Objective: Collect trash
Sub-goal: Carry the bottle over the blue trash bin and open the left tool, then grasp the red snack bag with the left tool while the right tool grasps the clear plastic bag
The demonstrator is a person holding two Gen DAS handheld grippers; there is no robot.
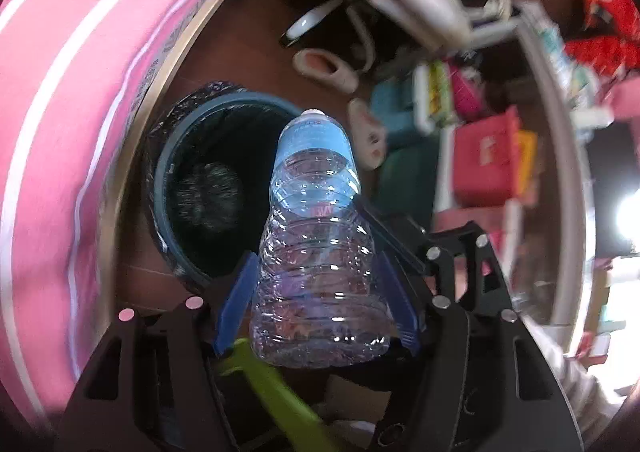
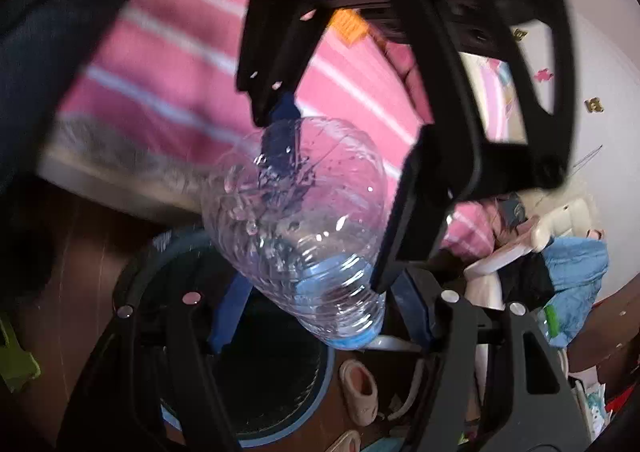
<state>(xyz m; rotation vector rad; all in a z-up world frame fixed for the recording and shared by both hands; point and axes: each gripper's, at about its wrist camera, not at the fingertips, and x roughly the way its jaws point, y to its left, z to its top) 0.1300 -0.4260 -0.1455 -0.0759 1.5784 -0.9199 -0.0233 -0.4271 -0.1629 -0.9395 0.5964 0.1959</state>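
Brown floor beside pink-striped bed, cluttered | left hand-held gripper pinching empty plastic bottle above lined trash bin | right hand-held gripper spread, empty, near bottle | step: carrying to bin | next: centre over opening, release.

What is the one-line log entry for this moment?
left claw: shut on plastic bottle | right claw: open | bottle above bin
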